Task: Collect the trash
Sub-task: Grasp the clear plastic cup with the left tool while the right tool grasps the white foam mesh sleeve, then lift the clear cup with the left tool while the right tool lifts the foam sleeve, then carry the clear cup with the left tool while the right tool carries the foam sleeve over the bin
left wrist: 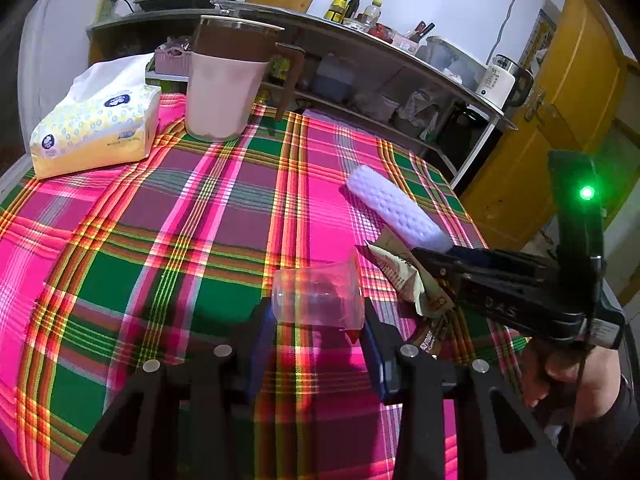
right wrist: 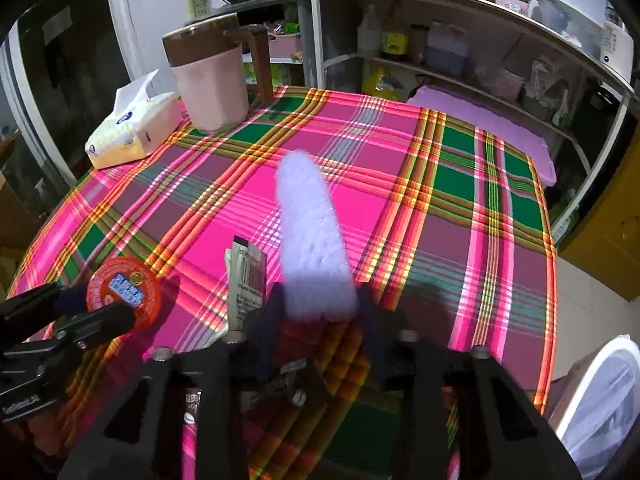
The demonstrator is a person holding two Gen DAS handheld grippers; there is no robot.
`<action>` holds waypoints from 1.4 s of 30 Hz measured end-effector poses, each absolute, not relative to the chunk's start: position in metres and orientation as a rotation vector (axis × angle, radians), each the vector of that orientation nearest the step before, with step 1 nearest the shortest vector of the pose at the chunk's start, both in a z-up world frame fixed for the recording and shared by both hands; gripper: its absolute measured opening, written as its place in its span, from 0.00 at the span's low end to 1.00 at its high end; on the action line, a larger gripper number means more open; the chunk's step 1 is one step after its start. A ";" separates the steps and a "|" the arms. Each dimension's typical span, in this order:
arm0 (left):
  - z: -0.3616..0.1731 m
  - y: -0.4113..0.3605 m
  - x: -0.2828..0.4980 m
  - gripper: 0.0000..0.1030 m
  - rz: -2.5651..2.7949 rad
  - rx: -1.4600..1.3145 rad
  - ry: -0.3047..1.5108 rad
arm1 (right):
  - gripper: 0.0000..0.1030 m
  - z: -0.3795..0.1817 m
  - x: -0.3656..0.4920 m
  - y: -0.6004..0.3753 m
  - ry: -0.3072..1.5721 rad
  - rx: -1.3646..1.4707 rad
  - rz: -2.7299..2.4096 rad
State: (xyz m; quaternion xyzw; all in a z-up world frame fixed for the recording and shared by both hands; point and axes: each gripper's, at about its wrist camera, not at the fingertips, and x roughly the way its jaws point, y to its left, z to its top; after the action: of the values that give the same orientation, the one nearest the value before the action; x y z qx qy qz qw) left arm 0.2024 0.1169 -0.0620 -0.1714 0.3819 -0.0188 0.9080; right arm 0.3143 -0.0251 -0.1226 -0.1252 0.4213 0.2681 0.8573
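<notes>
Over the plaid tablecloth point(left wrist: 168, 208) both grippers are angling downward. The left gripper point(left wrist: 318, 320) is holding a clear plastic cup point(left wrist: 318, 296) on its side between partly closed fingers, its red lid point(right wrist: 124, 290) facing the other camera. The right gripper point(right wrist: 320, 304), carried by a hand point(left wrist: 576, 376), is clamping the near end of a white foam sleeve point(right wrist: 310, 224), which is sticking out forward above the cloth. A crumpled wrapper point(left wrist: 404, 276) is lying just beside those fingers. Farther back, a pink jug point(left wrist: 224, 88) and a tissue pack point(left wrist: 96, 128) are standing near the far edge, leaving open cloth between.
</notes>
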 end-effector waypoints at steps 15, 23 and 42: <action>-0.042 0.092 0.181 0.40 -0.049 -0.284 0.758 | 0.19 -0.094 0.268 -0.062 0.822 -0.167 0.554; -0.022 0.061 0.157 0.40 -0.091 -0.240 0.737 | 0.19 -0.080 0.228 -0.095 0.790 -0.114 0.529; 0.002 -0.008 0.126 0.40 -0.194 -0.168 0.720 | 0.19 -0.062 0.165 -0.170 0.739 -0.001 0.437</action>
State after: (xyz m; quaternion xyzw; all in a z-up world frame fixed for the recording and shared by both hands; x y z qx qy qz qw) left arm 0.1258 -0.0085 0.0022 -0.0817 0.3513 -0.0945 0.9279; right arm 0.1653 -0.1703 -0.0625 -0.0007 0.3581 0.2121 0.9093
